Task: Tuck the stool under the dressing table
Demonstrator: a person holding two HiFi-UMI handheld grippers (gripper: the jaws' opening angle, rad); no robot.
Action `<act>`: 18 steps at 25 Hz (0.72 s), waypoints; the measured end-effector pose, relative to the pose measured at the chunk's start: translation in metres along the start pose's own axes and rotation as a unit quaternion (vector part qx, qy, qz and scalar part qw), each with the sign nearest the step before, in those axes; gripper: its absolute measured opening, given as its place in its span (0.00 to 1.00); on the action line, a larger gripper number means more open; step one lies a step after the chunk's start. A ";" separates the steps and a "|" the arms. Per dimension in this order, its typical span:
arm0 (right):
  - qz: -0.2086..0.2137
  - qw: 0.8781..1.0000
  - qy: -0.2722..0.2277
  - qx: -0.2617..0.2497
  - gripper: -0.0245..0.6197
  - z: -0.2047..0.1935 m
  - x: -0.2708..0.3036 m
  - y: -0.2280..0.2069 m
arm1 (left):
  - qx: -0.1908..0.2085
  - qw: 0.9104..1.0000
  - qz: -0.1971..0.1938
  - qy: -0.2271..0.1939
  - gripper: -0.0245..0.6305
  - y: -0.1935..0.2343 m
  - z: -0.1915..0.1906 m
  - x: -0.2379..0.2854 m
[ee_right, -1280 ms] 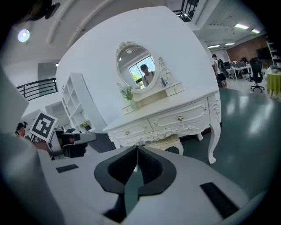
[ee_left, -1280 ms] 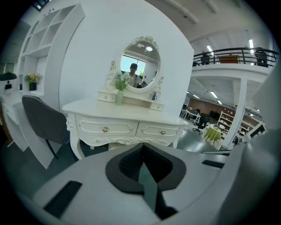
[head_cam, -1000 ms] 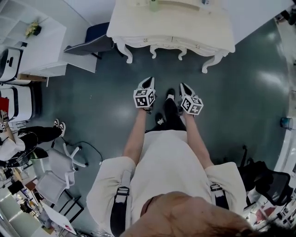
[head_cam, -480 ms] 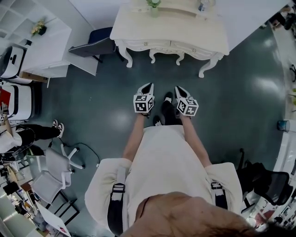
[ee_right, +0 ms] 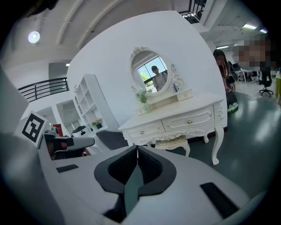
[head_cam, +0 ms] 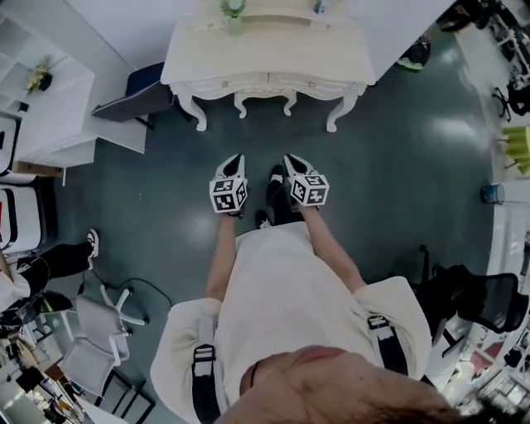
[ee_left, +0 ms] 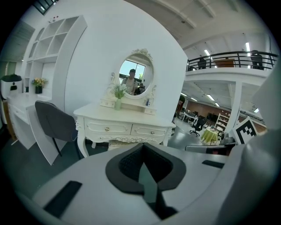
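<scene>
The white dressing table [head_cam: 269, 50] stands against the wall at the top of the head view. The cream stool [ee_right: 171, 141] sits between the table's legs beneath the drawers; it also shows in the left gripper view as the stool [ee_left: 115, 143], and the tabletop hides it in the head view. My left gripper [head_cam: 234, 159] and right gripper [head_cam: 290, 159] hang side by side over bare floor, a step short of the table, both pointing at it. Both are shut with nothing held: left gripper [ee_left: 142, 147], right gripper [ee_right: 136, 149].
A dark grey chair [head_cam: 137, 95] stands left of the table beside a white desk with shelves [head_cam: 50, 108]. An oval mirror [ee_left: 136, 78] and a small plant [head_cam: 234, 10] are on the tabletop. A white office chair [head_cam: 99, 315] and a seated person [head_cam: 41, 265] are at the left, and a black chair [head_cam: 480, 298] is at the right.
Both grippers have drawn slightly back from the table and shifted left in the head view. Both stay shut.
</scene>
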State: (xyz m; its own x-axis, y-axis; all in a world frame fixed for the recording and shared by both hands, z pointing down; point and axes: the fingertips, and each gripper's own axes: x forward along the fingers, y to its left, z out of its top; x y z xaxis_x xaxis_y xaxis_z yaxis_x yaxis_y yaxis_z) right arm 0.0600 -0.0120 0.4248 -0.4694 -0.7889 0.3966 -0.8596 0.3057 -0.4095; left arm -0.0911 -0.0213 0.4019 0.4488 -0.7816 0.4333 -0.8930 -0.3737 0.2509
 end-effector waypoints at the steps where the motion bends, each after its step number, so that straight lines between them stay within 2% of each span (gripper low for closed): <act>1: 0.003 1.000 0.004 0.002 0.11 -0.002 -0.003 -0.002 | 0.000 1.000 0.006 0.002 0.06 -0.003 -0.002 -0.001; 6: 0.011 1.000 0.002 0.016 0.11 0.002 -0.020 -0.018 | -0.007 1.000 -0.008 0.010 0.06 -0.031 -0.005 0.010; 18: -0.013 1.000 0.018 -0.015 0.11 -0.011 -0.035 -0.023 | 0.007 1.000 -0.022 0.013 0.06 -0.041 -0.019 0.012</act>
State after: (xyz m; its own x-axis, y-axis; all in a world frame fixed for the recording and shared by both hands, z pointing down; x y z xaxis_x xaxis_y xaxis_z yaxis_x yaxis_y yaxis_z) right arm 0.0940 0.0146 0.4297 -0.4539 -0.7766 0.4369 -0.8770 0.3025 -0.3734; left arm -0.0483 -0.0058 0.4132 0.4879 -0.7507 0.4454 -0.8729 -0.4141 0.2582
